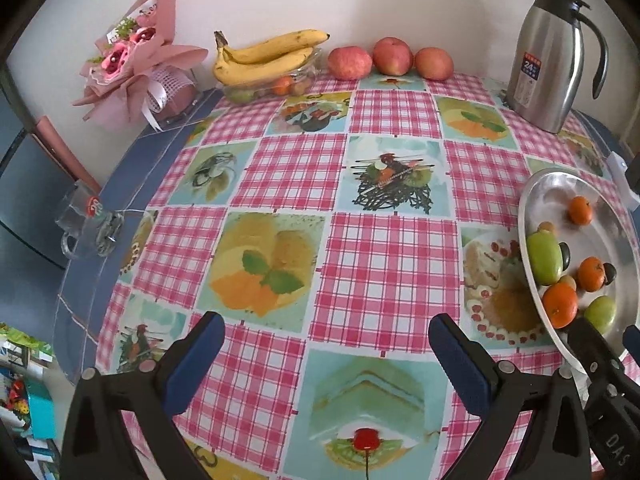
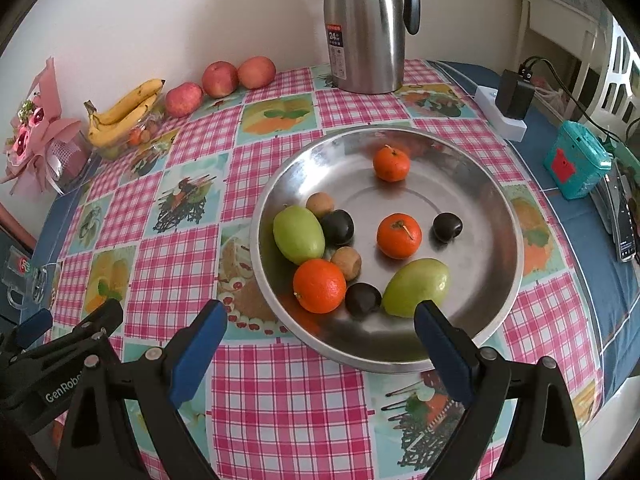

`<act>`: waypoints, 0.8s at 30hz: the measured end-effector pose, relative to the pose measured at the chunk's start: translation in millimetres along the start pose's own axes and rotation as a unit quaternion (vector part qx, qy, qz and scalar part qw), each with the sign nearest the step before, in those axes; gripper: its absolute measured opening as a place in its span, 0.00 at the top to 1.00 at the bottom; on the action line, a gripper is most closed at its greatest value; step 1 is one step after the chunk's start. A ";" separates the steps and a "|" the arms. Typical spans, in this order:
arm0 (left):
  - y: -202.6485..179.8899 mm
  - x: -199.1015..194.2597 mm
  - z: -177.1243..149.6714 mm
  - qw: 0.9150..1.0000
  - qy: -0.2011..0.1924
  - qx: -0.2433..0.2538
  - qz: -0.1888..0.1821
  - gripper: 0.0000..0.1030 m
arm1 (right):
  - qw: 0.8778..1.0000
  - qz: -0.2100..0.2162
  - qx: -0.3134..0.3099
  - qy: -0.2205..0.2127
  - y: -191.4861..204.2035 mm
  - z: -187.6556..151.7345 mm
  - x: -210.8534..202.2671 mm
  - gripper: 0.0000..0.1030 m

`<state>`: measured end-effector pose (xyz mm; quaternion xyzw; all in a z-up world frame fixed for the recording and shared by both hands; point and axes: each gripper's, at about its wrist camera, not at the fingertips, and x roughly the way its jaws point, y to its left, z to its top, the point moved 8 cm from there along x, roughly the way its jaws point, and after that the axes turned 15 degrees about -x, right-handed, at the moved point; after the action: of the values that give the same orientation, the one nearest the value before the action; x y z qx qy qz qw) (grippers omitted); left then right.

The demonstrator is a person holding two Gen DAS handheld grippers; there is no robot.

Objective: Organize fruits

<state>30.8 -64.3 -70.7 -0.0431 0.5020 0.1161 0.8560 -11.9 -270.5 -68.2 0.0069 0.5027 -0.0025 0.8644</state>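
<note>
Right gripper (image 2: 316, 334) gapes wide, empty, just short of the steel dish (image 2: 496, 280) of tangerines and green fruit. Left gripper (image 1: 326, 344) is equally spread, empty; only its view shows the dish cropped.

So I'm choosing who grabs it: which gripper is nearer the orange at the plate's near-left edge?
Right. The right gripper hangs open just before the orange, which sits nearly between its fingertips. The left gripper hangs open over bare tablecloth, off to the plate's left.
</note>
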 end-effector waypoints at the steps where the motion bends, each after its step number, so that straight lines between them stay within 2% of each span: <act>1: 0.6 0.2 -0.3 1.000 0.002 -0.001 0.000 0.00 | 1.000 0.000 -0.002 0.000 0.9 0.4 0.0 0.08; 24: 15.7 16.2 -4.5 0.998 0.053 -0.025 0.009 0.00 | 1.000 0.018 -0.021 0.012 16.7 0.0 9.0 0.08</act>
<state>30.7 -47.4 -86.4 -0.0659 0.5442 0.1338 0.8256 -7.2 -253.7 -75.8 -0.0026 0.5131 0.0234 0.8580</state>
